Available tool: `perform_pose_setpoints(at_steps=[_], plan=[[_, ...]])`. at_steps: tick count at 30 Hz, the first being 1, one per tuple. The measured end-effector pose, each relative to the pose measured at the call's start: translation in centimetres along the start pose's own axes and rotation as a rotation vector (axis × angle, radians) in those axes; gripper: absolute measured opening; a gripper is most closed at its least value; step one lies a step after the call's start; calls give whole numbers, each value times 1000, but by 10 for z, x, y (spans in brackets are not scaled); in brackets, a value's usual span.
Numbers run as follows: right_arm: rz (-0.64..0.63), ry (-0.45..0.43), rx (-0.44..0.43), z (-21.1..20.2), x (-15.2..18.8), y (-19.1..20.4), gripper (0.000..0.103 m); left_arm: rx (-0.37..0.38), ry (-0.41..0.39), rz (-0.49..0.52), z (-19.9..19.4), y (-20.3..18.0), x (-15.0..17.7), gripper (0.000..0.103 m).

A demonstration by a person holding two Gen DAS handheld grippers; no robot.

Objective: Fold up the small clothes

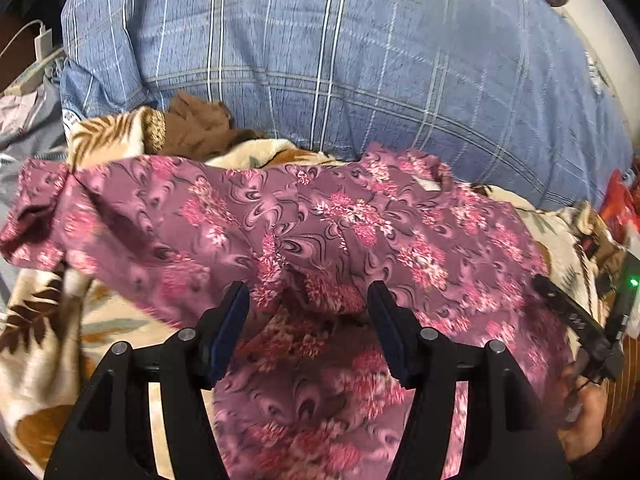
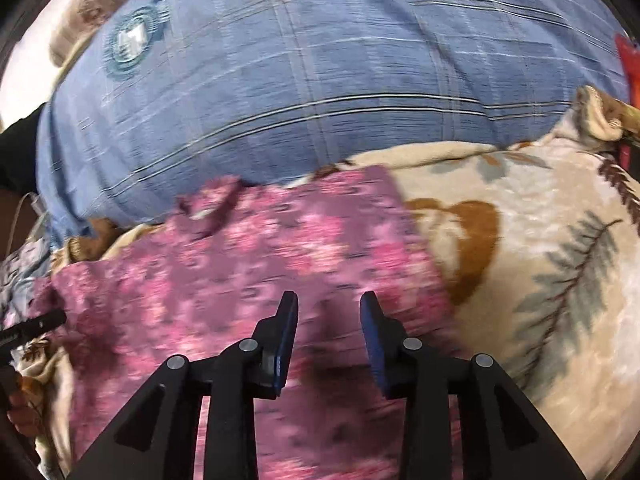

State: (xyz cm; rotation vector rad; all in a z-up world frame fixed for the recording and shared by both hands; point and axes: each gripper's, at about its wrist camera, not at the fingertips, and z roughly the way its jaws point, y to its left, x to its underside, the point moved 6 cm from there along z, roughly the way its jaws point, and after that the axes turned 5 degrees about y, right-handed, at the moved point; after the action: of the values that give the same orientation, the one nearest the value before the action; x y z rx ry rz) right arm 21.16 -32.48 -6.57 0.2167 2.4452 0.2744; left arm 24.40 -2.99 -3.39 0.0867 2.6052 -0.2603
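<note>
A mauve garment with pink flowers (image 1: 320, 216) lies spread across a cream leaf-print blanket (image 1: 40, 340), with a lower layer folded toward me. My left gripper (image 1: 308, 292) hovers over its bunched middle, jaws apart, and the pads do not press on the cloth. In the right wrist view the same garment (image 2: 240, 264) is blurred. My right gripper (image 2: 329, 300) stands open just above its right part, with nothing pinched. The right gripper's tip (image 1: 576, 320) also shows at the garment's right edge, and the left gripper's tip (image 2: 32, 326) at its left edge.
A large blue plaid pillow (image 1: 320, 60) fills the back, and a brown cloth (image 1: 196, 124) is bunched at its foot. The blanket (image 2: 540, 240) lies bare to the right of the garment. A white charger (image 1: 42, 42) sits far left, something red (image 2: 626, 56) far right.
</note>
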Motion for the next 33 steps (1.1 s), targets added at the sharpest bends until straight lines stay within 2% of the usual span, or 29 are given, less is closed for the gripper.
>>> perform_pose_setpoints(at_steps=[4,7,12,23,26,29,33], plan=[[-109,11,48,-7,10,44,40,-7,-25,35,-14,6,11,69],[-192,-5,107,-18,17,68,48,-6,-28,9,-19,21,17,69],[-256,-40,160,-32,21,88,55,46,11,-131,-19,66,21,69],[-301,-85,215,-39,18,109,57,86,20,-318,-24,146,25,70],[-288,-68,163,-37,19,113,59,109,6,-368,-27,164,22,70],[-284,-46,63,-32,21,127,59,149,-27,-472,-32,192,18,70],[-326,17,-68,-19,28,163,59,212,-21,-592,-25,218,20,70]])
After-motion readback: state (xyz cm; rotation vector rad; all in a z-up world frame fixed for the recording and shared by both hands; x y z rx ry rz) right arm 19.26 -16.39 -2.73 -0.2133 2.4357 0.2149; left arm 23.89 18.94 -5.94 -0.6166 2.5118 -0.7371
